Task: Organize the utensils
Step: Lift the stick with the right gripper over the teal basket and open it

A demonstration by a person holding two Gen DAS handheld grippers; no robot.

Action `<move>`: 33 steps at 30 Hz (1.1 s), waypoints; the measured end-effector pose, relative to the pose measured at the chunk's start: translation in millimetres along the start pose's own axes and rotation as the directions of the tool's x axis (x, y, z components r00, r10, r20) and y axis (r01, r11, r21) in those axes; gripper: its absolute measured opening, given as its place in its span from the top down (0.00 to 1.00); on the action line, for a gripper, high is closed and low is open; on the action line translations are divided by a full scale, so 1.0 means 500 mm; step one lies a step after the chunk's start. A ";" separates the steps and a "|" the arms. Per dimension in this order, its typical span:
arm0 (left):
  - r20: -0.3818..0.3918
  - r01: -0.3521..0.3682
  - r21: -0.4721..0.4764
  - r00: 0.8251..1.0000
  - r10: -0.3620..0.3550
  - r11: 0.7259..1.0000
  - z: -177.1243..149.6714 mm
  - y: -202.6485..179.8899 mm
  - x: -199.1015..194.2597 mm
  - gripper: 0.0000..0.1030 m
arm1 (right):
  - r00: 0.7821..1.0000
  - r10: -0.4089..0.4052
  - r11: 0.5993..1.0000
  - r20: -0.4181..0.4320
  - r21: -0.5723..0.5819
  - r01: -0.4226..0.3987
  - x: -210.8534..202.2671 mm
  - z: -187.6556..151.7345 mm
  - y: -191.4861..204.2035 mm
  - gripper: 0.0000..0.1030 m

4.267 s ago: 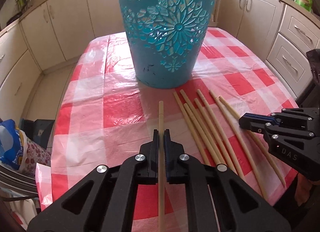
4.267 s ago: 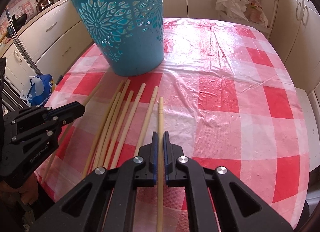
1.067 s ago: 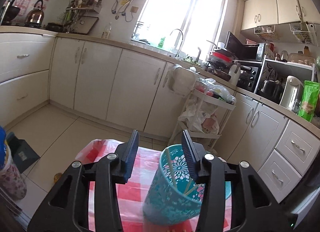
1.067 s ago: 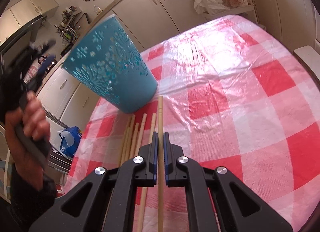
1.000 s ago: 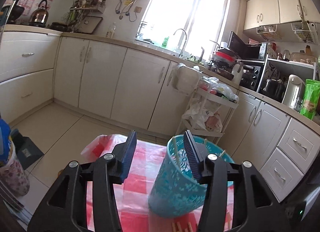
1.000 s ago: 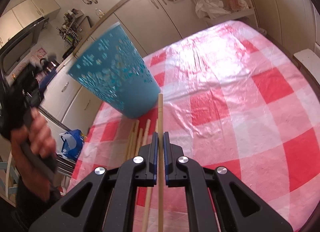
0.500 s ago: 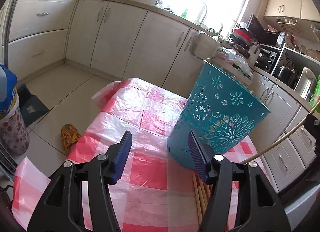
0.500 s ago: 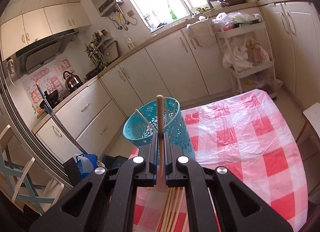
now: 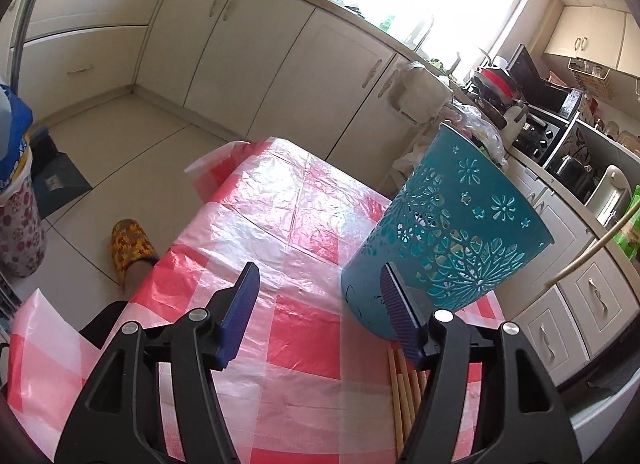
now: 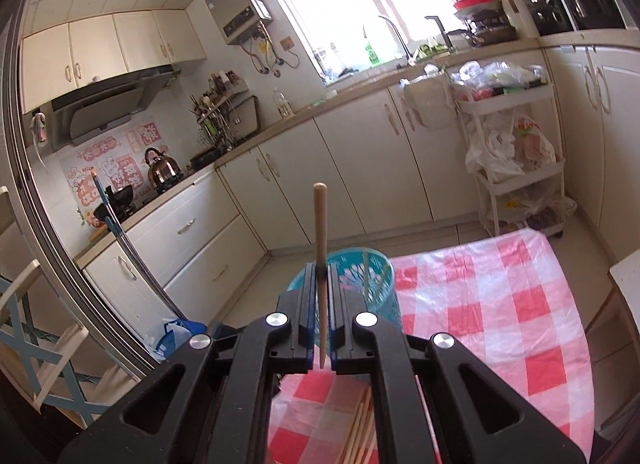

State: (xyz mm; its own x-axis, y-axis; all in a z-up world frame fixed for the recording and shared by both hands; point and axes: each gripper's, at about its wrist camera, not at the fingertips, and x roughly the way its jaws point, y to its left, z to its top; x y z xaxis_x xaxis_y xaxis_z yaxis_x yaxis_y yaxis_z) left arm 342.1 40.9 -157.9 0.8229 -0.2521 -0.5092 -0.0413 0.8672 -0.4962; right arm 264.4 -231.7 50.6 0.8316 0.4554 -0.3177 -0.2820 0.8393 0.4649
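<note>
Right wrist view shows the right tongs (image 10: 320, 304) clamped tight on one wooden chopstick (image 10: 320, 232), held upright and lifted well above the teal basket (image 10: 386, 304), which stands on the table (image 10: 520, 304) with its red-and-white checked cloth. The step in hand looks like carrying this chopstick over to the basket; next it needs lining up over the open rim, tipping down, and letting go only once the tip is inside the wall.

Left wrist view has the left tongs (image 9: 320, 318) wide apart, nothing between the pads; the jaws have just been opening further. They sit low over the table just to the left of the basket, probably heading for the loose chopsticks (image 9: 402, 384) lying on the cloth in front of the basket's base.

Counts: one basket; one chopstick in the right tongs; at least two already leaning inside the basket, seen through its mouth in the right wrist view; about four loose ones showing at the basket's foot, though the tongs hide part of the bundle, so the exact number cannot be told.
</note>
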 end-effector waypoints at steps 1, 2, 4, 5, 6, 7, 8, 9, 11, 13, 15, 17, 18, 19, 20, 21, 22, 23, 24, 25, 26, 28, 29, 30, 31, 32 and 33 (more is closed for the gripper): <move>-0.002 0.001 -0.005 1.000 -0.001 1.000 0.000 0.002 0.001 0.41 | 1.000 0.008 1.000 0.012 -0.006 -0.008 -0.003 0.013 0.007 0.94; -0.004 0.001 -0.010 1.000 -0.001 1.000 0.001 0.003 0.001 0.41 | 0.999 0.017 1.000 0.028 -0.014 -0.017 -0.007 0.030 0.016 0.94; -0.006 0.004 -0.018 1.000 -0.004 1.000 0.001 0.007 0.003 0.40 | 0.998 0.024 0.999 0.053 -0.038 -0.022 -0.010 0.057 0.031 0.94; -0.007 0.005 -0.020 1.000 -0.005 1.000 0.001 0.008 0.002 0.40 | 0.998 0.023 0.998 0.064 -0.055 -0.020 -0.008 0.070 0.040 0.94; -0.007 0.006 -0.021 1.000 -0.006 1.000 0.001 0.009 0.001 0.40 | 0.997 0.024 0.998 0.070 -0.067 -0.019 -0.003 0.080 0.047 0.94; -0.006 0.007 -0.022 1.000 -0.007 1.000 0.001 0.009 0.001 0.40 | 0.997 0.020 0.996 0.074 -0.086 -0.013 0.007 0.091 0.055 0.94; -0.007 0.007 -0.023 1.000 -0.007 1.000 0.001 0.010 0.001 0.39 | 0.997 0.012 0.994 0.074 -0.106 -0.004 0.019 0.098 0.061 0.94; -0.008 0.007 -0.025 1.000 -0.007 1.000 0.001 0.010 0.002 0.39 | 0.998 0.004 0.992 0.064 -0.123 0.004 0.038 0.103 0.066 0.94; -0.011 0.010 -0.031 1.000 -0.010 0.999 0.000 0.012 0.004 0.39 | 0.999 -0.011 0.991 0.030 -0.130 0.014 0.080 0.102 0.063 0.94; -0.013 0.012 -0.039 1.000 -0.013 0.999 0.000 0.015 0.005 0.38 | 0.998 -0.044 0.989 -0.033 -0.145 0.039 0.139 0.089 0.056 0.94; -0.016 0.015 -0.042 1.000 -0.016 0.999 0.000 0.019 0.006 0.38 | 0.992 -0.074 0.988 -0.106 -0.146 0.058 0.196 0.067 0.042 0.94; -0.018 0.016 -0.043 1.000 -0.017 0.999 0.000 0.020 0.007 0.38 | 0.976 -0.101 0.986 -0.190 -0.151 0.073 0.254 0.039 0.029 0.94; -0.018 0.017 -0.042 1.000 -0.018 0.999 0.000 0.020 0.007 0.38 | 0.971 -0.115 0.986 -0.210 -0.145 0.085 0.272 0.031 0.021 0.94; -0.017 0.017 -0.042 1.000 -0.018 0.999 0.000 0.020 0.006 0.38 | 0.965 -0.126 0.985 -0.232 -0.141 0.094 0.290 0.020 0.014 0.94; -0.017 0.015 -0.043 1.000 -0.016 0.999 0.000 0.020 0.006 0.37 | 0.961 -0.135 0.985 -0.241 -0.135 0.104 0.300 0.011 0.007 0.93; -0.017 0.014 -0.045 1.000 -0.014 0.999 0.000 0.020 0.006 0.37 | 0.961 -0.140 0.986 -0.238 -0.122 0.113 0.301 0.006 0.000 0.93; -0.018 0.010 -0.046 1.000 -0.011 0.999 0.000 0.019 0.007 0.37 | 0.963 -0.135 0.988 -0.231 -0.106 0.113 0.298 0.003 -0.005 0.93; -0.020 0.007 -0.047 1.000 -0.008 0.999 0.001 0.020 0.008 0.36 | 0.967 -0.128 0.990 -0.220 -0.091 0.110 0.289 0.002 -0.010 0.90; -0.021 0.006 -0.047 1.000 -0.007 0.999 0.001 0.020 0.009 0.36 | 0.972 -0.125 0.990 -0.201 -0.082 0.111 0.275 0.001 -0.012 0.83; -0.021 0.005 -0.045 1.000 -0.006 0.999 0.001 0.019 0.009 0.35 | 0.976 -0.127 0.990 -0.176 -0.075 0.116 0.257 -0.001 -0.014 0.78; -0.020 0.003 -0.044 1.000 -0.004 0.999 0.001 0.019 0.008 0.35 | 0.980 -0.129 0.991 -0.152 -0.066 0.121 0.237 -0.004 -0.020 0.73; -0.017 -0.002 -0.044 1.000 0.001 0.999 0.001 0.018 0.006 0.34 | 0.986 -0.130 0.991 -0.102 -0.039 0.127 0.188 -0.019 -0.028 0.73; -0.018 -0.004 -0.044 1.000 0.003 0.999 0.000 0.018 0.006 0.33 | 0.986 -0.136 0.991 -0.094 -0.031 0.133 0.166 -0.036 -0.032 0.73; -0.019 -0.006 -0.045 1.000 0.005 0.999 0.000 0.017 0.006 0.33 | 0.984 -0.145 0.989 -0.102 -0.027 0.143 0.150 -0.056 -0.035 0.73; -0.020 -0.008 -0.045 1.000 0.007 0.999 0.000 0.017 0.006 0.33 | 0.981 -0.152 0.988 -0.121 -0.026 0.150 0.141 -0.074 -0.038 0.73; -0.018 -0.009 -0.041 1.000 0.008 0.999 -0.001 0.015 0.005 0.33 | 0.972 -0.164 0.986 -0.165 -0.030 0.162 0.133 -0.109 -0.045 0.73; -0.018 -0.011 -0.038 1.000 0.011 0.999 -0.001 0.014 0.004 0.33 | 0.963 -0.178 0.984 -0.205 -0.035 0.174 0.132 -0.139 -0.053 0.73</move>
State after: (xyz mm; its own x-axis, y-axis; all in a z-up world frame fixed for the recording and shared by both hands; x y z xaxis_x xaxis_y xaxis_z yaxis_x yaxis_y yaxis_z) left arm 343.0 46.2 -162.8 0.8123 -0.2505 -0.5267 -0.0721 0.8530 -0.5169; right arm 293.6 -203.2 -40.0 0.7528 0.3498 -0.5576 -0.1491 0.9157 0.3731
